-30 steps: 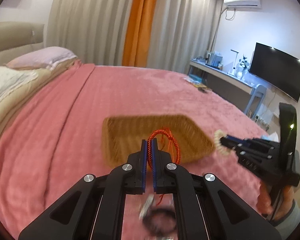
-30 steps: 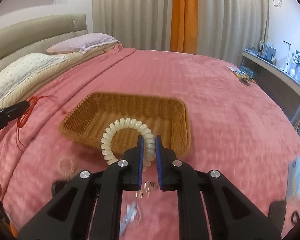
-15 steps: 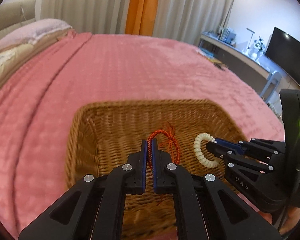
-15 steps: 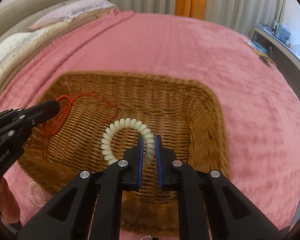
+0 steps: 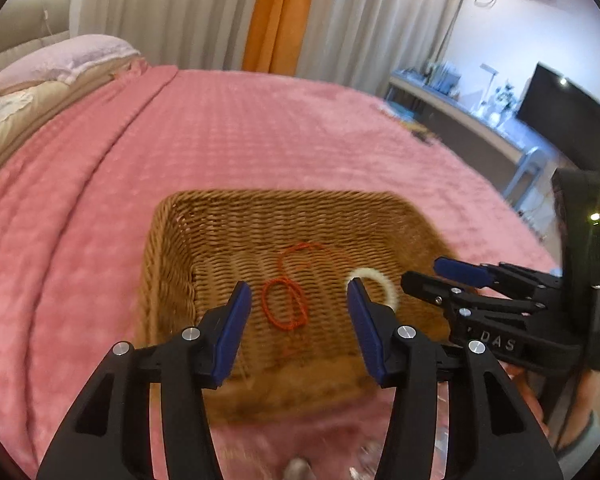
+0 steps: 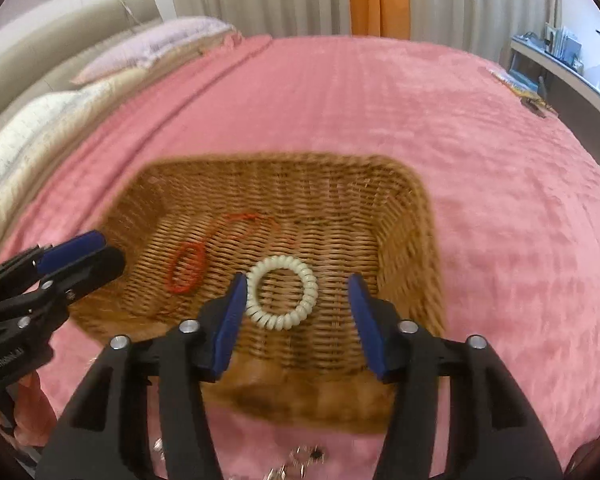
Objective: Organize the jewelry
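A brown wicker basket (image 5: 168,264) (image 6: 424,248) sits on the pink bedspread. A red cord bracelet (image 5: 284,304) (image 6: 186,266) lies on its floor. A white spiral bracelet (image 6: 282,298) (image 5: 380,282) lies beside it, to the right. My left gripper (image 5: 298,306) is open and empty above the near side of the basket. My right gripper (image 6: 296,300) is open and empty above the white bracelet. Each gripper also shows in the other's view, the right (image 5: 440,276) and the left (image 6: 96,250).
The pink bedspread (image 6: 380,100) stretches all around the basket. Pillows (image 6: 160,44) lie at the far left. Small metal jewelry pieces (image 6: 300,456) lie blurred on the bed near my grippers. A desk with a TV (image 5: 564,120) stands at the right.
Both grippers have opened over the basket. The red cord bracelet and the white spiral bracelet have dropped from them onto the basket floor. Both grippers have drawn back a little.
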Demonstrator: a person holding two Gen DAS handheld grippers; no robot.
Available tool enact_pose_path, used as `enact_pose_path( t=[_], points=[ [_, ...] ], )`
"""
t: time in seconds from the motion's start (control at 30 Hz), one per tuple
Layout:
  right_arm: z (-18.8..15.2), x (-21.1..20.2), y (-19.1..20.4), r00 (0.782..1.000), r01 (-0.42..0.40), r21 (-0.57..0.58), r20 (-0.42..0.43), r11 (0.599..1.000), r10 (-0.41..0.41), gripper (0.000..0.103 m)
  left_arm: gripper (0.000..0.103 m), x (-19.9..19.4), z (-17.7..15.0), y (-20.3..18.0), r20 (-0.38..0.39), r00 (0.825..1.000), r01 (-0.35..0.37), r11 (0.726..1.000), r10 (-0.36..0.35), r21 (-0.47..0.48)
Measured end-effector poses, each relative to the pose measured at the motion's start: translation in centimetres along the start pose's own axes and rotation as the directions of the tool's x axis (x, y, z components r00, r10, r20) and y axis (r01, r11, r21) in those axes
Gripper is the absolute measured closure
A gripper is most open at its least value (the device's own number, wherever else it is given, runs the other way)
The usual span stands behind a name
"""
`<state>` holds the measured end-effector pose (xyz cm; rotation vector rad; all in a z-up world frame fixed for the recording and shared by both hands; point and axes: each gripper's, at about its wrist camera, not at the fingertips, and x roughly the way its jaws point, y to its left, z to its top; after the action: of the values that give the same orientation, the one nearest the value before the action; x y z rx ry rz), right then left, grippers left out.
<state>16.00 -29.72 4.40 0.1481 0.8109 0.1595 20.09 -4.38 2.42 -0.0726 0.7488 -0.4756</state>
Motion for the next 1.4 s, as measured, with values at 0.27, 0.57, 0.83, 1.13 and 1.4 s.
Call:
enact_pose_path(
  t=[0.27,0.57,0.83,1.13,1.4],
  points=[
    [-3.2,-9.2,1.5,0.988,-0.026,0.001,0.151,1.000,0.025,0.053,0.046,-10.2,-2.8,-2.3,0.130,0.991,0.038,0.998,-0.043,0.044],
    [-9.6,-13.0,3.2,0.985,0.023,-0.019,0.169,1.000,-0.020,0.053,0.046,-14.5,-8.1,-2.5,0.136,0.991,-0.003,1.000,0.002,0.004],
    [-16.0,-10.6,3.6,0.998,0.043,0.025,0.054,0.999,-0.044,0.053,0.048,-13.3,-14.1,0.9,0.036,0.999,0.006,0.990,-0.001,-0.138],
    [-18.3,-8.2,4.7,0.999,0.033,0.052,-0.009,0.998,-0.033,0.060,0.064,-10.5,-18.4,1.6,-0.069,0.991,0.088,0.957,-0.111,-0.276],
    [-18.5,-6.4,4.5,0.997,0.046,0.085,-0.059,0.995,-0.041,0.063,0.065,-7.1,-18.4,0.0,-0.130,0.990,0.017,0.959,-0.056,-0.283]
  ],
)
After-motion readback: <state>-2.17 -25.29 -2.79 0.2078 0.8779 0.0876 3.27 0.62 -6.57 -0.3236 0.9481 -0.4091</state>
